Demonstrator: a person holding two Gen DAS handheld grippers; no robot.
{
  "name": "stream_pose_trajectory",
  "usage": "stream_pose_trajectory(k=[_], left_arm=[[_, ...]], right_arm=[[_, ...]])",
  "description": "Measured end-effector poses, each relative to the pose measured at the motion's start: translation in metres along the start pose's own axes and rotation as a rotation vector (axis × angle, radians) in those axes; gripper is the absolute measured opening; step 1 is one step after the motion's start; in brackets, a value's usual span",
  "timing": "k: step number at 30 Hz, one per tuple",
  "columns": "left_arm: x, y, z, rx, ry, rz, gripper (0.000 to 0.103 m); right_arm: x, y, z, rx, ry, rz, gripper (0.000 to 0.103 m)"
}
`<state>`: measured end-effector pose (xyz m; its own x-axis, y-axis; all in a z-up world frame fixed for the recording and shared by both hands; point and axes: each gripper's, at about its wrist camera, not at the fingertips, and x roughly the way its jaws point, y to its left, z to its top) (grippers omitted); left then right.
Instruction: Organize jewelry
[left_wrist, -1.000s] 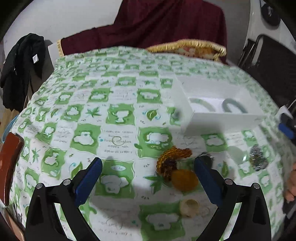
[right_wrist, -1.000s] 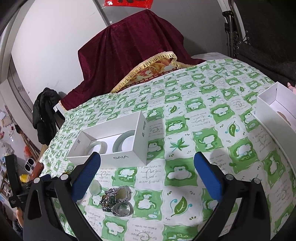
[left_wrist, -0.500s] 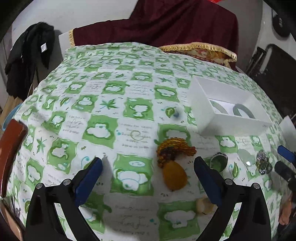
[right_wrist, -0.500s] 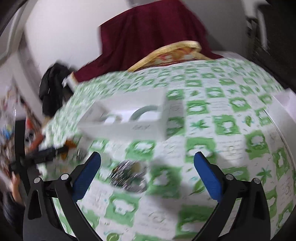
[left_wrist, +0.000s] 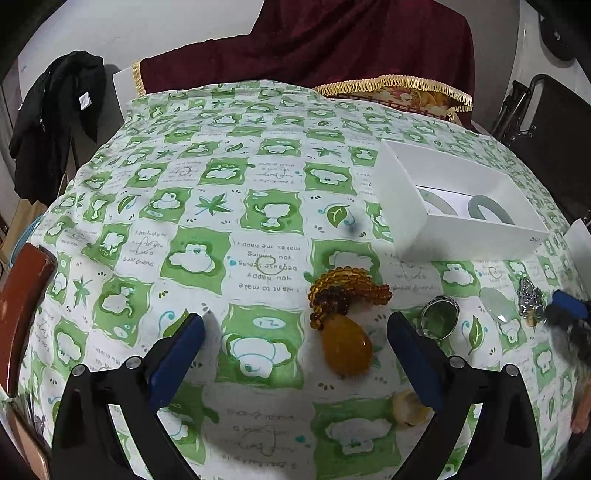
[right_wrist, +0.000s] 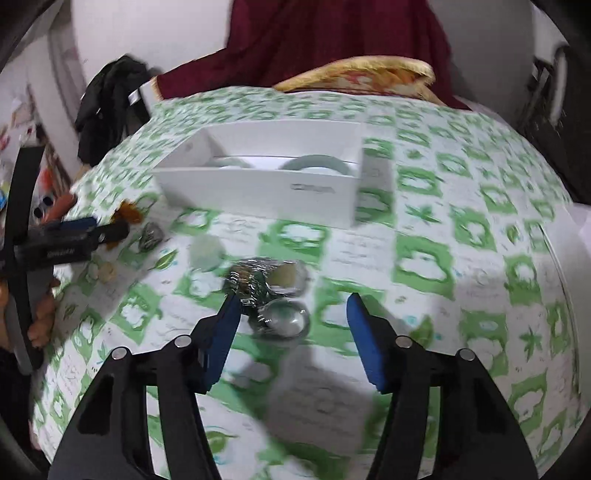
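Observation:
An amber bead bracelet and an amber pendant lie on the green-checked cloth, between the tips of my open left gripper. A green-stone ring and a pale jade disc lie to their right. A white box behind holds two jade bangles. My right gripper is open, low over a silver jewelry pile and a silver ring. The right view is blurred.
A second white box sits at the table's right edge. A dark red cloth with gold fringe covers something at the back. A black garment hangs left. A small pale bead lies near the front.
My left gripper has drawn back and left slightly, so the amber pieces sit further ahead. My right gripper has swung left and down onto the silver pile, and its jaws have narrowed.

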<state>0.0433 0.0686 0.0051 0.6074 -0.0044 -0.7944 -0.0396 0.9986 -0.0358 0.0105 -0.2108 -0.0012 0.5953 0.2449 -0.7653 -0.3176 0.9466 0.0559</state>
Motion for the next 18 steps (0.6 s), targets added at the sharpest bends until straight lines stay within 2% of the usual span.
stream_pose_trajectory(k=[2,4,7,11,14,16,18], left_arm=[[0.000,-0.001,0.000,0.004,0.001,0.006,0.100],[0.001,-0.002,0.000,0.007,0.002,0.009,0.100],[0.001,-0.003,0.000,0.012,0.004,0.016,0.100],[0.002,-0.005,0.000,0.019,0.006,0.024,0.100],[0.002,-0.006,0.000,0.020,0.007,0.025,0.100],[0.002,-0.006,0.000,0.019,0.007,0.025,0.100],[0.002,-0.006,0.000,0.021,0.007,0.027,0.100]], right_arm=[[-0.002,-0.015,0.000,0.040,-0.005,-0.036,0.046],[-0.005,-0.034,0.000,0.110,-0.017,-0.060,0.046],[-0.011,-0.048,-0.002,0.174,-0.049,-0.053,0.047],[-0.019,-0.020,-0.002,0.060,-0.090,0.022,0.047],[-0.014,0.009,-0.002,-0.055,-0.080,0.000,0.046],[-0.009,0.013,0.003,-0.057,-0.074,0.012,0.046],[-0.005,0.012,0.004,-0.046,-0.057,0.016,0.040]])
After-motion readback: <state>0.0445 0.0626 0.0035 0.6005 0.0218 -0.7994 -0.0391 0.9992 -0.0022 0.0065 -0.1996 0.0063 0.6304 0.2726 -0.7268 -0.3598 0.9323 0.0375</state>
